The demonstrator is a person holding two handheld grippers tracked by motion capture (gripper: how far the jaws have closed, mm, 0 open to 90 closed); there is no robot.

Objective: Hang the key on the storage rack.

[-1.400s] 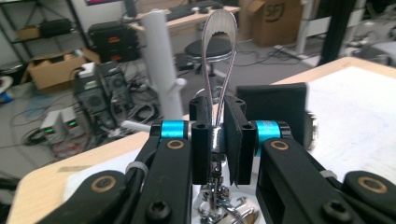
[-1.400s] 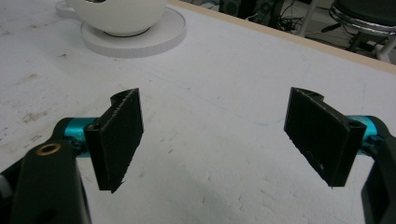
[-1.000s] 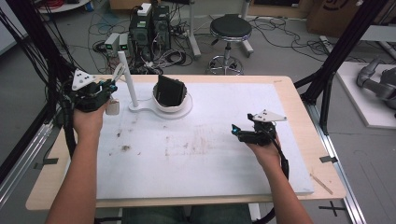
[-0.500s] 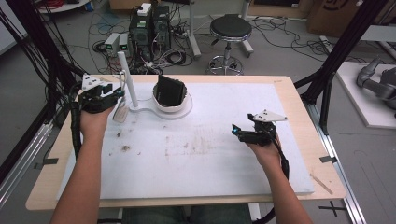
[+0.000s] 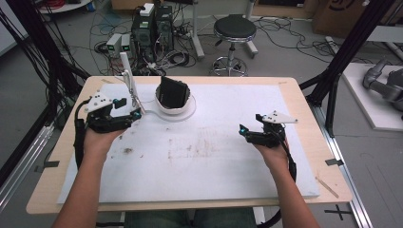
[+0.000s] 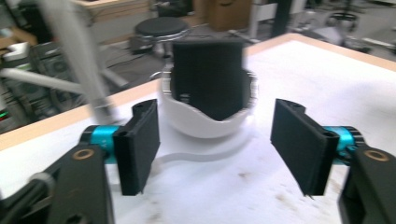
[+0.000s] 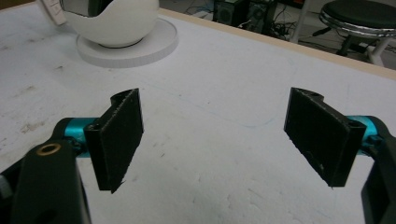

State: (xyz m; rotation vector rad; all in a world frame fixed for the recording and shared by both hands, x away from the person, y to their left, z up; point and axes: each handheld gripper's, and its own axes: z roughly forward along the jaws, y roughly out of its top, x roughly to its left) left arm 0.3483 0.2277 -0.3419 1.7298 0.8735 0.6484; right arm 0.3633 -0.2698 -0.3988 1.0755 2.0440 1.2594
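A white bowl-shaped holder (image 5: 177, 105) on a round base stands at the back middle of the white mat, with a black block (image 5: 172, 91) upright in it. A thin white post (image 5: 129, 80) rises at its left. My left gripper (image 5: 136, 114) hovers just left of the holder, open and empty. In the left gripper view its jaws frame the holder (image 6: 205, 125) and the black block (image 6: 209, 74), with the post (image 6: 74, 51) at the left. My right gripper (image 5: 242, 130) is held low over the mat's right part, open and empty. The right gripper view has the holder (image 7: 114, 18) far off.
The white mat (image 5: 209, 161) covers a wooden table (image 5: 304, 99) and bears brownish smudges (image 5: 204, 145) in the middle. Beyond the far edge stand a stool (image 5: 233, 28), computer boxes (image 5: 152, 23) and loose cables. Black frame legs (image 5: 340, 61) rise at both sides.
My left gripper has moved right and toward me, from the table's left edge to just beside the holder. The right gripper has stayed in place.
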